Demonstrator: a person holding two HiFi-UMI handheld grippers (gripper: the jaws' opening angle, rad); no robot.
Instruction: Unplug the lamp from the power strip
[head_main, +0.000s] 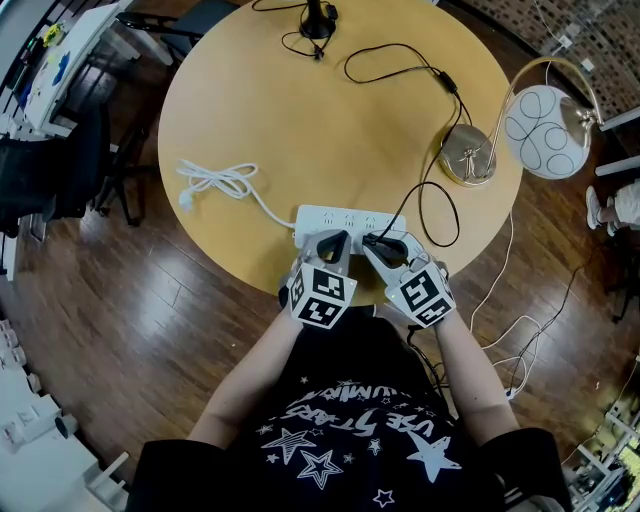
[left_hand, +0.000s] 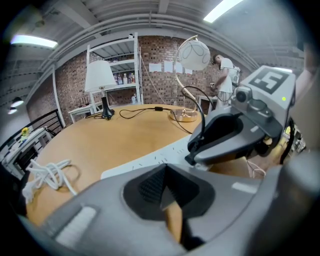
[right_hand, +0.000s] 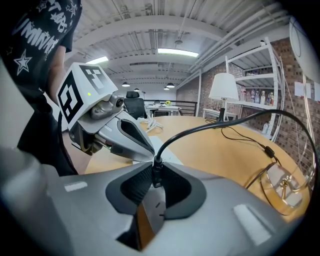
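My right gripper (head_main: 385, 241) clamps the lamp's black plug (right_hand: 155, 171), seated in the white power strip (head_main: 345, 215) near the surface's (head_main: 300, 120) front edge. My left gripper (head_main: 333, 243), jaws together, rests on that strip.

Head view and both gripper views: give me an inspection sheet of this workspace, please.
Surface: round wooden table.
Job's things: white power strip at the near edge; globe lamp at the right; black plug standing in the strip.
Clutter: second lamp at the far edge.
Grippers: left gripper shut, tips at the strip; right gripper shut on the plug.
Cables: black lamp cord loops to the plug; white cord coiled at left.
Surroundings: wood floor, shelving.
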